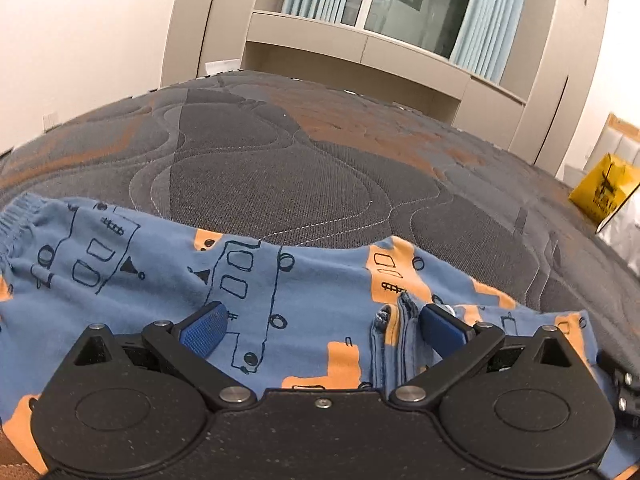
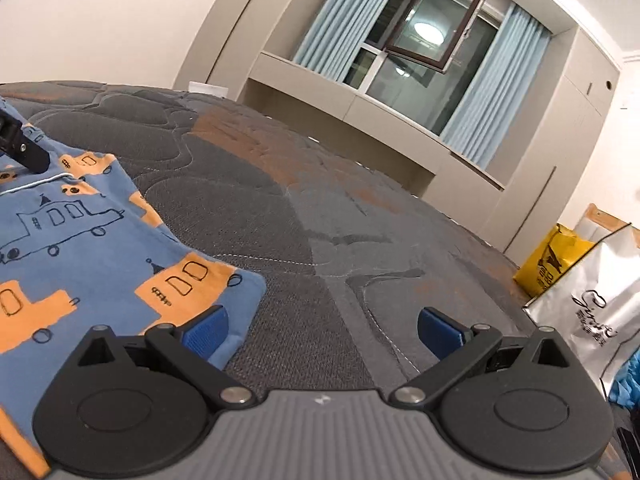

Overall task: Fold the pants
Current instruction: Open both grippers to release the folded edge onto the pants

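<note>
Big worry: If the grippers are grabbing only one layer, the pants [image 1: 280, 292] are going to fold crooked, because the soft cloth is lying in more than one layer here.
Next worry: While the cloth is being lifted, it may be dragging on the rough bed cover and bunching up, so the neat edge could be getting lost.
Small worry: As the little hem fold [image 1: 394, 340] is sitting just beside the left gripper's right finger, it may be slipping out or getting pinched by itself.
Bed: the quilted grey and orange mattress [image 1: 280, 168] is stretching far ahead of both grippers, and the pants are lying flat on its near edge.
Room: a window [image 2: 424, 40] with pale blue curtains [image 2: 332, 20] is standing far ahead, and beige cupboards are running under it.
Bags: a yellow bag [image 2: 552, 260] and a silver bag [image 2: 588, 312] are sitting off to the right of the right gripper.
Pants: the blue cloth with orange trucks is lying right under the left gripper and to the left of the right gripper.
Left gripper [image 1: 320, 330]: its fingers are spread wide over the pants, holding nothing.
Right gripper [image 2: 320, 330]: its fingers are spread wide too, its left finger over the pants' corner, gripping nothing.
</note>
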Demonstrator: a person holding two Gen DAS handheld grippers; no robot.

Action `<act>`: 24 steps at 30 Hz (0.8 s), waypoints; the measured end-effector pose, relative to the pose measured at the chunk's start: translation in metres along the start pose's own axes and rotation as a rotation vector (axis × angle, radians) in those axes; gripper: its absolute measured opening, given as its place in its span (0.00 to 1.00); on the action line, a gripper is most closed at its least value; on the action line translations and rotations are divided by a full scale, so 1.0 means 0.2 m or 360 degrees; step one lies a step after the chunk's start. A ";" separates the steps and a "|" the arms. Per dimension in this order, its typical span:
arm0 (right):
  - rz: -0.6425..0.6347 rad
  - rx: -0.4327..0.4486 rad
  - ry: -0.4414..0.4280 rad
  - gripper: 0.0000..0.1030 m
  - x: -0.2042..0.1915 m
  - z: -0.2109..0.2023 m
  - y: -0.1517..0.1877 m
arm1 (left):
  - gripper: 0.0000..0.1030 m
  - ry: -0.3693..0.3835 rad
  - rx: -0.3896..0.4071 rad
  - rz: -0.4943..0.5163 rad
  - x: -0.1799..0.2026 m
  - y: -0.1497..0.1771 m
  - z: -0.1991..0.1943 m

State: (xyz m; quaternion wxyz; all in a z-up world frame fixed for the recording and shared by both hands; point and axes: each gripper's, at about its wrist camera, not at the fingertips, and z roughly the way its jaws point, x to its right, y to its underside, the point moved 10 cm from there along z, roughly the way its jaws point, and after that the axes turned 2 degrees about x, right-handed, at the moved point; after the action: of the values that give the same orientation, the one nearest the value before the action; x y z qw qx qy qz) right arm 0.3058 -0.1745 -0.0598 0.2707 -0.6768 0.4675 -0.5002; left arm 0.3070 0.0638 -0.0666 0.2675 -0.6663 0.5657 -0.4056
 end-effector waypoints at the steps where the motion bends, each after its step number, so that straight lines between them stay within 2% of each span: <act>1: 0.0010 0.0002 0.0003 1.00 0.00 -0.03 0.01 | 0.99 0.0007 0.0001 -0.0011 -0.01 0.00 0.00; 6: 0.0083 -0.0029 -0.0026 1.00 -0.05 -0.22 0.11 | 0.99 0.0005 0.0002 -0.0002 0.00 0.00 0.00; 11: 0.0156 0.0034 0.0069 1.00 -0.05 -0.28 0.16 | 0.99 0.0024 0.0014 -0.0023 -0.01 -0.01 -0.01; 14: 0.0171 0.0081 0.0071 1.00 -0.06 -0.31 0.11 | 0.99 0.0072 0.0079 -0.0146 -0.04 -0.03 -0.08; 18: 0.0167 0.0174 -0.0053 1.00 -0.15 -0.35 0.03 | 0.99 0.0179 0.0215 -0.0284 -0.06 -0.06 -0.28; 20: 0.0127 0.0206 -0.0136 1.00 -0.23 -0.37 -0.01 | 0.99 0.0152 0.0316 -0.0278 -0.10 -0.08 -0.40; 24: -0.0001 0.0304 -0.0270 1.00 -0.42 -0.37 -0.17 | 0.99 -0.0008 0.0453 -0.0319 -0.28 -0.06 -0.58</act>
State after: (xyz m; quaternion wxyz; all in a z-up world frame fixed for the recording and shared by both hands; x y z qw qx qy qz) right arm 0.2435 -0.0775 -0.0413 0.3723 -0.6880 0.3930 -0.4834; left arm 0.2138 0.1333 -0.0097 0.3188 -0.6757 0.4328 -0.5045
